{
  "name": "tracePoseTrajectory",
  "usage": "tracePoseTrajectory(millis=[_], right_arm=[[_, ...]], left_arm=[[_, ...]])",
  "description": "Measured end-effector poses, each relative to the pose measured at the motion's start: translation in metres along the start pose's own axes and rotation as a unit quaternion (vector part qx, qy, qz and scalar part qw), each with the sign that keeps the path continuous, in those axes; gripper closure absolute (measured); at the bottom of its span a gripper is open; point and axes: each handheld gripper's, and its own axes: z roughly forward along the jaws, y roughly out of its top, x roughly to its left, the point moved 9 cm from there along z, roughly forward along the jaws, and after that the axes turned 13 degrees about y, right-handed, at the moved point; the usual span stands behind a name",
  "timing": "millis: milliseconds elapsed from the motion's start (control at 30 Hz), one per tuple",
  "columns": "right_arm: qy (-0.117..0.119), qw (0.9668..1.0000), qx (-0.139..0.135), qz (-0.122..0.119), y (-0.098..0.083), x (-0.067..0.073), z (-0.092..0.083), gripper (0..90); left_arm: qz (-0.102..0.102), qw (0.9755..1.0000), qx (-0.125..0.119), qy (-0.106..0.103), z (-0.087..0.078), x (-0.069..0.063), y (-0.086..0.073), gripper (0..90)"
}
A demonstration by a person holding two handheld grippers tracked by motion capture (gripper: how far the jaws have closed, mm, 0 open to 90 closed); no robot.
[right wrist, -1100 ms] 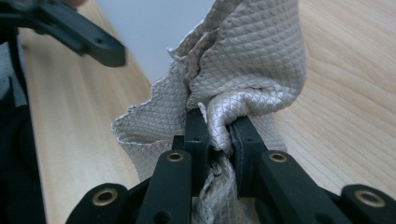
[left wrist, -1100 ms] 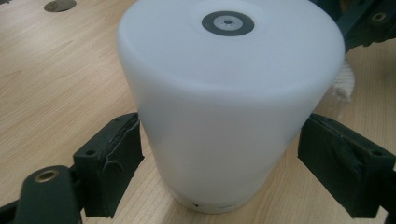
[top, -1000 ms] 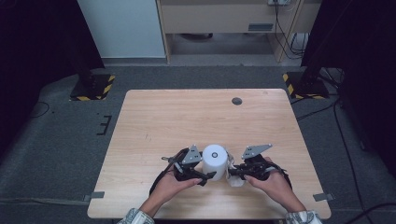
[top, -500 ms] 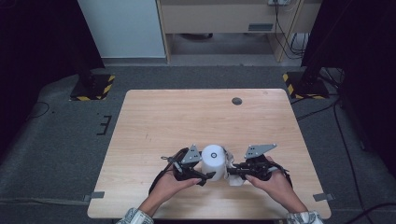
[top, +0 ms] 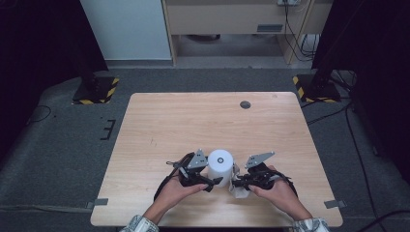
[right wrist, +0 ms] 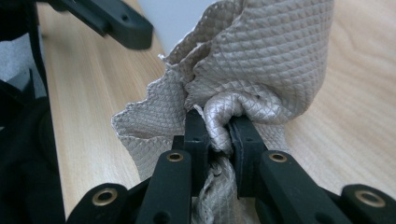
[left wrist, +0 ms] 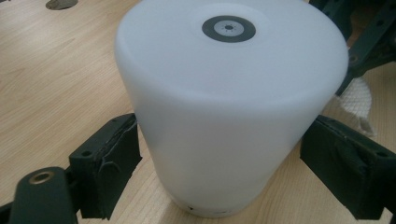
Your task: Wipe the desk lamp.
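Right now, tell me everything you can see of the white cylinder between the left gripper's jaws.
The white cylinder is smooth, matte and plastic-looking, and stands upright on the wooden table. A small dark grey ring with a dotted centre sits in the middle of its flat top. The left gripper brackets its lower sides, pads at or very near the wall. The cloth lies just beside it.

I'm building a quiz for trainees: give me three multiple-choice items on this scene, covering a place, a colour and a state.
1. Where does the white matte cylinder stand?
A. between the left tongs' jaws
B. at the table's far edge
C. on the floor

2. What colour is the quilted cloth?
A. red
B. pale grey-beige
C. black

3. How are the right tongs?
A. wide open
B. shut on nothing
C. shut on the cloth

Answers: 1 A, black jaws flank its sides; 2 B, seen up close; 3 C, fabric is pinched between the jaws.
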Motion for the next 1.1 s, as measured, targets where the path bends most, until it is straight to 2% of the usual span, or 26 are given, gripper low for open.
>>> tracePoseTrajectory(millis=[200, 400, 600, 633, 700, 833, 933, 1100], right_arm=[[0.001, 0.9998, 0.015, 0.013, -0.006, -0.003, 0.006, 79.4], [-0.004, 0.9997, 0.022, 0.010, -0.006, -0.002, 0.006, 79.5], [-0.004, 0.9999, -0.010, -0.010, 0.007, 0.008, -0.007, 79.5], [-0.003, 0.9996, -0.024, -0.015, 0.013, 0.011, -0.013, 79.5], [-0.002, 0.9994, -0.029, -0.018, 0.014, 0.011, -0.015, 79.5], [0.002, 0.9979, -0.059, -0.026, 0.024, 0.017, -0.025, 79.4], [0.004, 0.9973, -0.066, -0.032, 0.027, 0.019, -0.028, 79.5], [0.010, 0.9979, -0.056, -0.029, 0.022, 0.018, -0.022, 79.5]], left_arm=[[-0.001, 1.0000, -0.001, -0.001, 0.000, 0.000, 0.000, 12.0], [0.000, 1.0000, 0.001, -0.001, -0.001, 0.000, 0.000, 12.0], [0.000, 1.0000, 0.000, -0.001, -0.001, 0.001, 0.000, 12.1], [0.000, 1.0000, 0.000, -0.001, -0.001, 0.001, 0.000, 12.1], [0.000, 1.0000, 0.000, -0.001, -0.001, 0.001, 0.000, 12.2], [0.000, 1.0000, 0.000, -0.002, -0.001, 0.001, 0.000, 12.3], [-0.001, 1.0000, -0.001, -0.002, -0.001, 0.001, 0.000, 12.3], [-0.001, 1.0000, -0.001, -0.002, -0.001, 0.001, 0.000, 12.3]])
